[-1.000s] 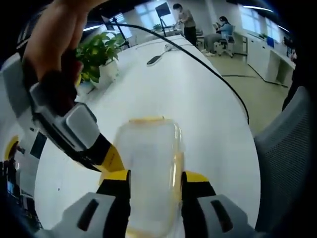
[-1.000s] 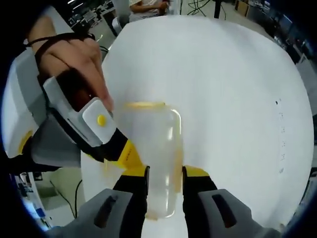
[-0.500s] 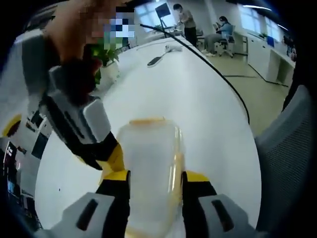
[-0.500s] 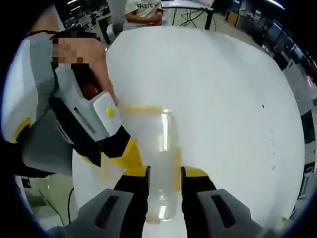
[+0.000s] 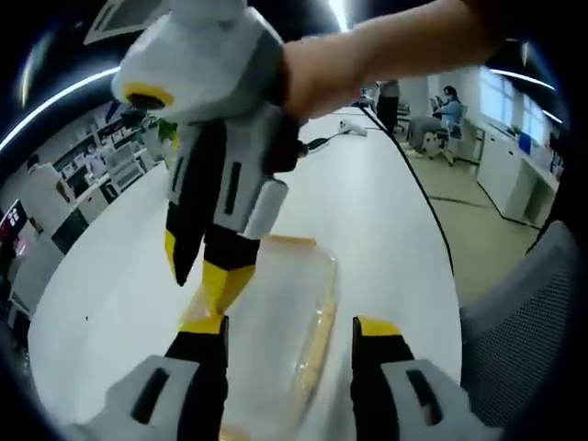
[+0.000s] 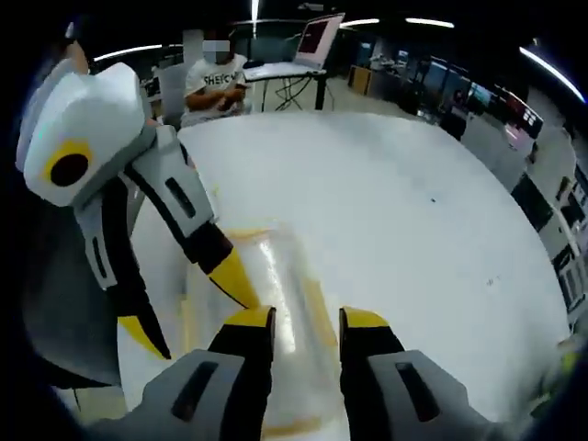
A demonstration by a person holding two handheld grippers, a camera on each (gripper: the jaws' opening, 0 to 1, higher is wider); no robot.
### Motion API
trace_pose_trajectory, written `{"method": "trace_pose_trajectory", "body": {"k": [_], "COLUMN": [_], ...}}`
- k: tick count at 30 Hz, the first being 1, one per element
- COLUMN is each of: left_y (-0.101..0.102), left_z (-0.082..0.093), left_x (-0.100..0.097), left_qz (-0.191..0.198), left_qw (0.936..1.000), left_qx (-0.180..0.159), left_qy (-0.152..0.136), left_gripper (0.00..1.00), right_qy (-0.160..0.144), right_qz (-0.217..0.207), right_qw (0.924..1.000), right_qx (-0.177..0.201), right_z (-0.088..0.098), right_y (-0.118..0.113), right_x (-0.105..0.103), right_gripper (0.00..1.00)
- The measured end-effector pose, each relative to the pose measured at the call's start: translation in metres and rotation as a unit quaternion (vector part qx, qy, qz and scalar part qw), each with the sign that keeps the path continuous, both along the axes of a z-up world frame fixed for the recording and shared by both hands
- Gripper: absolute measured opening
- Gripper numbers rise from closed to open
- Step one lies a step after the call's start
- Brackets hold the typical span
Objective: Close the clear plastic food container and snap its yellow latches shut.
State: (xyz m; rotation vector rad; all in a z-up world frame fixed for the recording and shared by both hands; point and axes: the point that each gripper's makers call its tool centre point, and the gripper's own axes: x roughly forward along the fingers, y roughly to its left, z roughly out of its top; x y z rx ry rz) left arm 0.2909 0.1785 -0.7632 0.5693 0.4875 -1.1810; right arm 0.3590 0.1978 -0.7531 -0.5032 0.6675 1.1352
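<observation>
On white table [image 6: 413, 230], clear container [image 5: 276, 312] between left gripper [image 5: 289, 335] parted jaws, right gripper [image 6: 306, 319] narrowly straddling it.

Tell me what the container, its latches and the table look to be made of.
Container: clear, glossy plastic by its look; the table shows through it and it glints in the right gripper view. Latches: opaque yellow strips along its edges, probably plastic, blurred here. Table: smooth white top with a soft sheen, perhaps laminate; the look leaves it open.
</observation>
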Motion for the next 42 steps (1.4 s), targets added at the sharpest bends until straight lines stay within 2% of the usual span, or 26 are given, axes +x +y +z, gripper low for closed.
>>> {"method": "trace_pose_trajectory", "body": {"k": [3, 5, 7, 11, 13, 15, 17, 19, 21, 22, 23, 25, 26, 29, 32, 34, 36, 37, 38, 39, 40, 41, 42], "left_y": [-0.001, -0.001, 0.000, -0.002, -0.003, -0.004, -0.005, -0.003, 0.000, 0.002, 0.002, 0.003, 0.004, 0.007, 0.012, 0.016, 0.022, 0.027, 0.028, 0.032, 0.034, 0.036, 0.037], "left_z": [0.005, 0.004, 0.005, 0.009, 0.012, 0.018, 0.021, 0.023, 0.025, 0.025, 0.026, 0.029, 0.030, 0.029, 0.026, 0.024, 0.023, 0.023, 0.027, 0.027, 0.025, 0.022, 0.016], "left_x": [0.000, 0.002, 0.004, 0.008, 0.010, 0.016, 0.017, 0.019, 0.022, 0.023, 0.023, 0.023, 0.022, 0.022, 0.024, 0.028, 0.029, 0.031, 0.032, 0.031, 0.031, 0.030, 0.029], "left_qz": [0.008, 0.020, 0.024, 0.032, 0.036, 0.045, 0.044, 0.054, 0.065, 0.072, 0.074, 0.075, 0.075, 0.081, 0.092, 0.108, 0.123, 0.133, 0.142, 0.147, 0.149, 0.152, 0.160], "left_qw": [0.9996, 0.9990, 0.9989, 0.9980, 0.9968, 0.9943, 0.9924, 0.9905, 0.9882, 0.9868, 0.9860, 0.9838, 0.9831, 0.9816, 0.9803, 0.9768, 0.9736, 0.9711, 0.9660, 0.9640, 0.9639, 0.9636, 0.9632], "left_qx": [-0.025, -0.039, -0.041, -0.055, -0.071, -0.096, -0.115, -0.126, -0.138, -0.145, -0.149, -0.163, -0.167, -0.172, -0.174, -0.184, -0.191, -0.196, -0.214, -0.219, -0.218, -0.218, -0.215], "left_qy": [0.004, 0.009, 0.003, 0.006, 0.007, 0.004, 0.003, 0.010, 0.012, 0.013, 0.011, -0.002, -0.005, -0.013, -0.019, -0.018, -0.022, -0.028, -0.031, -0.033, -0.033, -0.033, -0.018], "left_gripper": [0.56, 0.68, 0.71, 0.73, 0.80, 0.91, 0.99, 0.99, 0.99, 0.99, 0.99, 0.99, 0.99, 0.99, 0.99, 0.99, 0.99, 0.99, 0.99, 0.99, 0.99, 0.99, 0.99], "right_qy": [-0.001, -0.006, -0.004, -0.007, -0.015, -0.024, -0.032, -0.051, -0.056, -0.054, -0.056, -0.087, -0.085, -0.081, -0.090, -0.096, -0.119, -0.130, -0.128, -0.128, -0.129, -0.112, -0.104], "right_qz": [-0.037, -0.058, -0.066, -0.077, -0.084, -0.120, -0.107, -0.103, -0.109, -0.121, -0.131, -0.139, -0.136, -0.162, -0.168, -0.177, -0.187, -0.187, -0.186, -0.185, -0.186, -0.190, -0.195], "right_qw": [0.9978, 0.9952, 0.9940, 0.9919, 0.9893, 0.9841, 0.9817, 0.9817, 0.9791, 0.9736, 0.9706, 0.9661, 0.9673, 0.9620, 0.9612, 0.9591, 0.9562, 0.9577, 0.9577, 0.9571, 0.9562, 0.9516, 0.9505], "right_qx": [0.055, 0.079, 0.087, 0.100, 0.119, 0.129, 0.154, 0.152, 0.163, 0.186, 0.194, 0.199, 0.197, 0.204, 0.199, 0.199, 0.192, 0.175, 0.178, 0.182, 0.186, 0.214, 0.218], "right_z": [0.009, 0.012, 0.012, 0.012, 0.015, 0.016, 0.021, 0.021, 0.022, 0.025, 0.026, 0.031, 0.028, 0.025, 0.022, 0.021, 0.023, 0.020, 0.018, 0.017, 0.016, 0.017, 0.015], "right_y": [-0.003, -0.006, -0.010, -0.014, -0.013, -0.019, -0.015, -0.018, -0.019, -0.019, -0.021, -0.027, -0.029, -0.034, -0.037, -0.040, -0.045, -0.048, -0.045, -0.044, -0.044, -0.039, -0.039], "right_x": [0.002, 0.004, 0.002, -0.001, -0.001, 0.004, 0.002, -0.003, -0.006, -0.006, -0.006, -0.003, -0.008, -0.008, -0.012, -0.013, -0.012, -0.013, -0.017, -0.020, -0.022, -0.026, -0.029], "right_gripper": [0.30, 0.42, 0.50, 0.58, 0.69, 0.88, 0.98, 0.99, 1.00, 1.00, 0.98, 0.91, 0.89, 0.91, 0.92, 0.94, 0.94, 0.95, 0.96, 0.97, 0.98, 1.00, 1.00]}}
